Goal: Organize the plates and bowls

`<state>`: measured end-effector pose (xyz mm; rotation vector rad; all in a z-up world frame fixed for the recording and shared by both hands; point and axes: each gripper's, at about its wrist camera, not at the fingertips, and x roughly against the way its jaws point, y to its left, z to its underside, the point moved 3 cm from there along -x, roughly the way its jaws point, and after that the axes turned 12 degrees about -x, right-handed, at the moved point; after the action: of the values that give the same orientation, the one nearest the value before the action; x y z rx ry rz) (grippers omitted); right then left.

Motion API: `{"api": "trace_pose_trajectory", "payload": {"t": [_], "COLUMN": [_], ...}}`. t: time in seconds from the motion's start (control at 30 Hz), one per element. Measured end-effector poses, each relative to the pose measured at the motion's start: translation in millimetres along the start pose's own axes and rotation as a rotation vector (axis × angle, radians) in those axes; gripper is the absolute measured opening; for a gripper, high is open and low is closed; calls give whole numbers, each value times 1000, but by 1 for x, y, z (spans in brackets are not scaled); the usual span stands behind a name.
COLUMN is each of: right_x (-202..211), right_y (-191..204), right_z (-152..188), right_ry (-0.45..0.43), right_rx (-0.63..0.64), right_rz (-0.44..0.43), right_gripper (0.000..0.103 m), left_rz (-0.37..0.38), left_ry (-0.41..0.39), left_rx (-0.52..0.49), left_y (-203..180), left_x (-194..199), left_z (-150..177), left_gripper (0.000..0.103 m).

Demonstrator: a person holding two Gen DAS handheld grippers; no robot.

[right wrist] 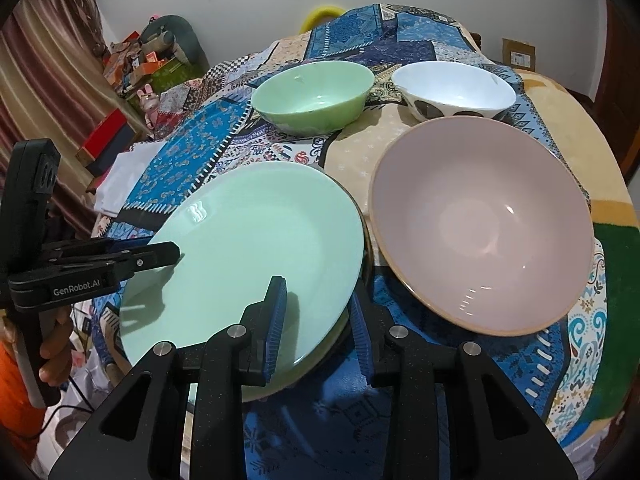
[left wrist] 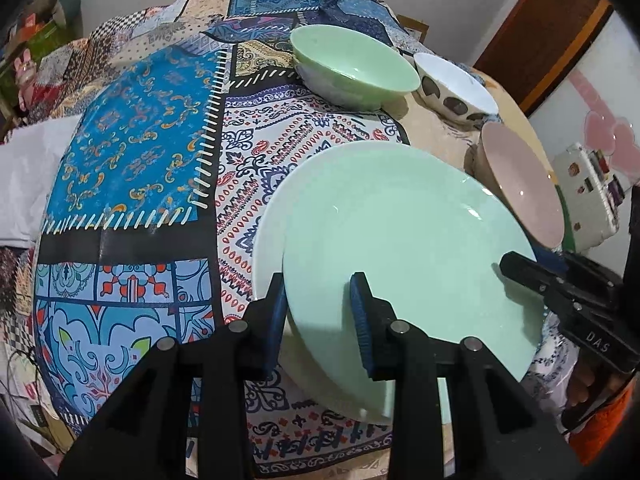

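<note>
A patchwork-print cloth point(right wrist: 208, 152) covers the table, and the mint green plate point(right wrist: 248, 248) sits near its front edge on top of a white plate point(left wrist: 268, 240). The left gripper point(left wrist: 319, 320) straddles the green plate's left rim, jaws apart, one finger either side. The right gripper point(right wrist: 316, 328) does the same at the opposite rim, jaws parted too. Just beside the plates sits the pink bowl point(right wrist: 480, 232); farther back stand a green bowl point(right wrist: 312, 96) and a spotted white bowl point(right wrist: 456, 92).

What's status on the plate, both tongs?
Left tongs and right tongs both straddle green plate rim, not clamped. Plate sits on white plate. Pink bowl close beside.
</note>
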<state>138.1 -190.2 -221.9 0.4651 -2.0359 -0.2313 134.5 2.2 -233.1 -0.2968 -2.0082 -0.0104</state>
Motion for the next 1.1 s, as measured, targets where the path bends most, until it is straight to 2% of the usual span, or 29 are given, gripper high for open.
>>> {"api": "trace_pose_trajectory", "payload": {"t": [0.33, 0.7, 0.93, 1.0, 1.1], "right_x": [-4, -6, 24, 38, 60], "right_y": [-3, 2, 5, 3, -10], "right_z": [4, 1, -3, -8, -19], "right_ry": [20, 11, -67, -110, -178], "right_rx": [-3, 47, 100, 102, 67], "right_rz": [11, 55, 57, 55, 49], "right_gripper": [31, 32, 36, 44, 49], "left_rz": [-26, -50, -63, -55, -50], "left_ry": [1, -41, -111, -137, -183], "left_rx": [-9, 7, -56, -74, -104], "left_y": [0, 8, -18, -30, -47], "left_x": [0, 24, 52, 59, 68], "left_z": [1, -1, -22, -32, -47], "left_gripper": [32, 32, 32, 38, 51]}}
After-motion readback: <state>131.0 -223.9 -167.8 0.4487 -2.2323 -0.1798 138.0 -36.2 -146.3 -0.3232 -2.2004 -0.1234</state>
